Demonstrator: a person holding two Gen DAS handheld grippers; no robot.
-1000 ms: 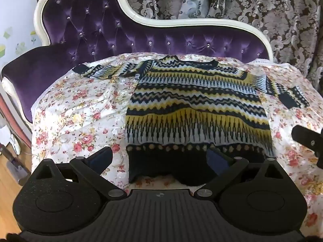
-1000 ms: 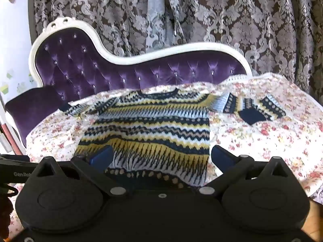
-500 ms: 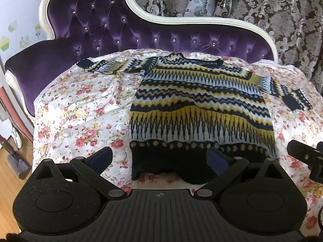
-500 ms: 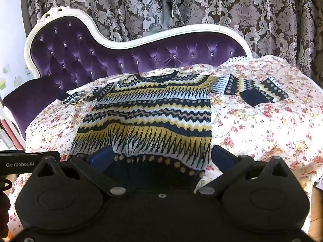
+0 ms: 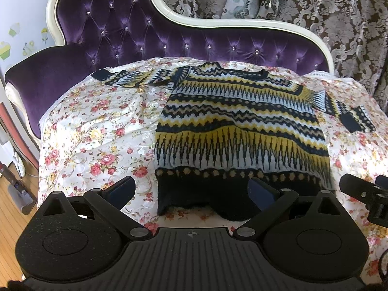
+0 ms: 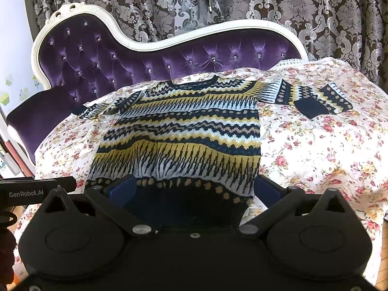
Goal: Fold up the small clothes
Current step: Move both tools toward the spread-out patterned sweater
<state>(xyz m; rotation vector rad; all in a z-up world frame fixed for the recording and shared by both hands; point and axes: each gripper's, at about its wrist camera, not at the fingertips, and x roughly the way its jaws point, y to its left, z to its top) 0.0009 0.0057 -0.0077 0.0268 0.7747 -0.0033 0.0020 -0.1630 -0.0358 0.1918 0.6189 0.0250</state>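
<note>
While I hold both tools above the near edge of the bed, one patterned sweater (image 5: 240, 131) lies spread flat on a floral bedsheet (image 5: 97, 133), its neck toward the far side and its dark hem nearest me. I count one sweater with two sleeves: the left sleeve (image 5: 131, 78) stretches out toward the far left, and the right sleeve (image 5: 346, 111) reaches right with its dark cuff folded back onto the sheet. My left gripper (image 5: 192, 190) stands wide apart, holding nothing; its two blue-padded fingers (image 5: 122, 189) straddle the hem's left corner, one over bare sheet and the other over the dark hem band, and I cannot tell whether either touches the cloth. My right gripper (image 6: 194, 189) is also spread wide and holds nothing, its two fingers (image 6: 121, 189) framing the right half of the hem in the right wrist view, where the sweater (image 6: 179, 133) fills the middle. A black bar of the right tool shows at the right edge of the left view, and the left tool's body, marked GenRobot.AI, shows at the left edge of the right view. Behind the sheet stands one purple tufted headboard (image 5: 150, 36) with a white frame, and beyond it hangs a brown and silver damask curtain (image 6: 266, 2).
</note>
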